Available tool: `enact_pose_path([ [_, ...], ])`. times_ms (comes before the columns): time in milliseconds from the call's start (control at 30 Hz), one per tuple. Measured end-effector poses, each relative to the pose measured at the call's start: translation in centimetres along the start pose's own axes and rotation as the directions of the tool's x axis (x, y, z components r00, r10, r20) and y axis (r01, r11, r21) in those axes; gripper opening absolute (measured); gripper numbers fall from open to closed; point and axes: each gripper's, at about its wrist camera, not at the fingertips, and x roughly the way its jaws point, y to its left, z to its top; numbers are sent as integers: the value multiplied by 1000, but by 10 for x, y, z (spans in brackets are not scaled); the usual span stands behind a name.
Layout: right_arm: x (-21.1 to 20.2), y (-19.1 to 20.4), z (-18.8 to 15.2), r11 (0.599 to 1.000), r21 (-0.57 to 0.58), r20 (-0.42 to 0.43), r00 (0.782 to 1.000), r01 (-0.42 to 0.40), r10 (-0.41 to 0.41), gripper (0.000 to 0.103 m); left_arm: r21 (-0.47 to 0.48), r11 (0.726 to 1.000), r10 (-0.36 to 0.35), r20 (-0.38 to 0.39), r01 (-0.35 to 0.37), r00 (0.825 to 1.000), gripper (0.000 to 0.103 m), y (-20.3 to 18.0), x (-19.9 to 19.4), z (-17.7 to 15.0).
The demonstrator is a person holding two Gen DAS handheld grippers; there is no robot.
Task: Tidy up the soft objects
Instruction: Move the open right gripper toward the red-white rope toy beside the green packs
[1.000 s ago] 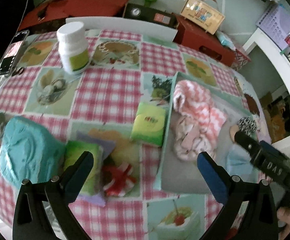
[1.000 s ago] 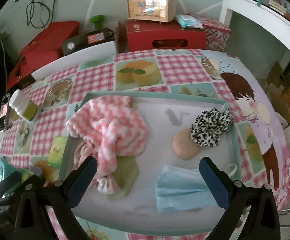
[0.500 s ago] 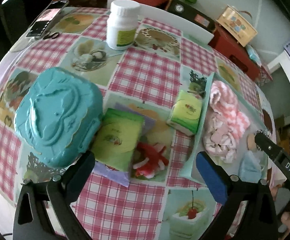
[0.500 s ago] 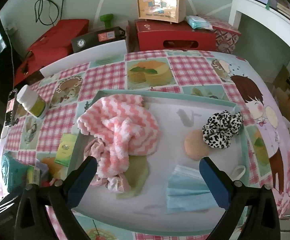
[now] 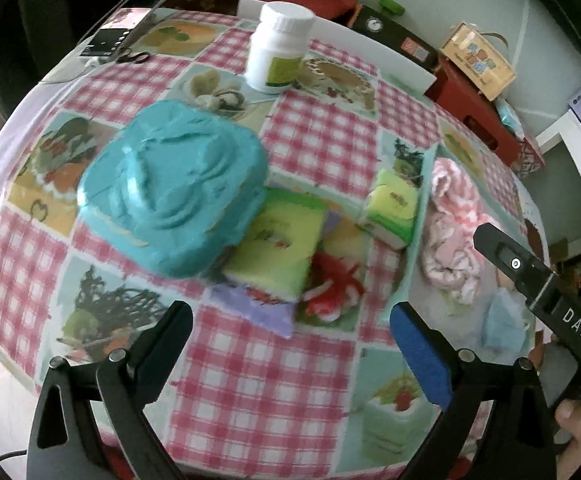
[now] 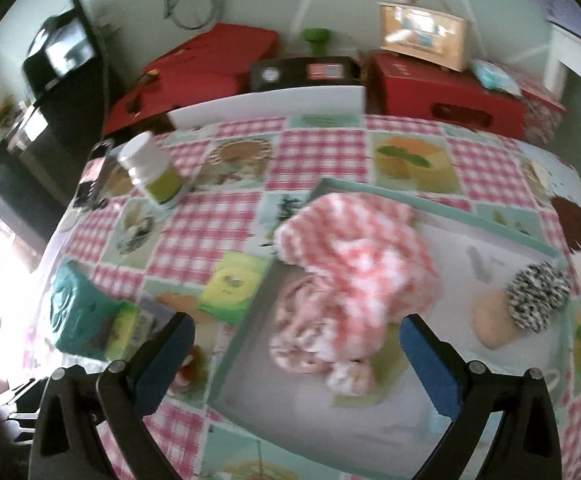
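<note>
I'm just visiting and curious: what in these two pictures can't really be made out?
- Bottle label: too small and blurred in both views.
- Green cloth: mostly hidden under the pink towel, right view.
- Blue mask: partly behind the right gripper's body in the left view; cut off behind a finger in the right view.
- Purple sheet: mostly covered by the green pack, left view.
- Whole right view: motion-blurred.

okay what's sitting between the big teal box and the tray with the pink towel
In the left wrist view, two green tissue packs: one touching the teal box, a smaller one beside the tray holding the pink towel.
</note>
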Motion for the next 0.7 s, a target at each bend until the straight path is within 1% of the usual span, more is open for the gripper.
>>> enact_pose_path([
  [100,7,16,-2,998,-70,-6,1000,6,-7,103,-11,1000,27,4,-27,1000,99,10,-1,-2],
  [200,9,27,-4,992,-125,0,1000,-14,14,103,-22,999,31,-3,-32,1000,99,20,-1,-3],
  [367,15,43,-9,982,-188,-19,1000,-28,25,103,-58,997,57,12,-56,998,99,36,-4,-2],
  [467,18,54,-14,972,-232,-38,999,-26,18,97,-70,995,71,26,-69,997,99,43,-6,-1],
  [500,21,57,-15,969,-245,-51,998,-33,21,94,-77,995,72,29,-70,997,99,46,-6,0],
  [567,26,65,-20,960,-276,-78,997,-44,23,90,-91,993,72,30,-69,997,99,52,-6,1],
  [700,33,81,-30,935,-349,-122,992,-68,27,78,-117,991,62,22,-59,998,99,62,-4,1],
])
